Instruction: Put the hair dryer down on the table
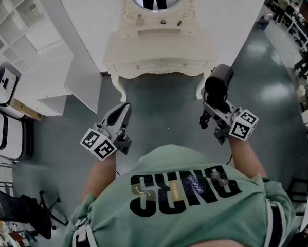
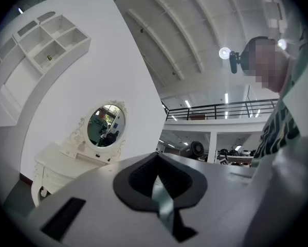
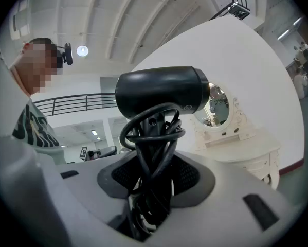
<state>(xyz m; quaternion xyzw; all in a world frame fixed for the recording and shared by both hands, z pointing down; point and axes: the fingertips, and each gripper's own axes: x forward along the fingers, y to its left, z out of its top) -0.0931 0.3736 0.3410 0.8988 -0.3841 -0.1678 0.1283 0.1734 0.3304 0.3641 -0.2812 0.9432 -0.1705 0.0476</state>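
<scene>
Hair dryer [image 3: 161, 94] upright in right gripper [image 3: 151, 184]; left gripper [image 2: 161, 189] closed

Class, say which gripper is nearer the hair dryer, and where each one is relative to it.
Right. The right gripper is shut on the hair dryer, holding it by its cord-wrapped handle. The left gripper is well off to its left, shut and empty.

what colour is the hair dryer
The plastic hair dryer is all black; the right gripper view shows it best.
</scene>
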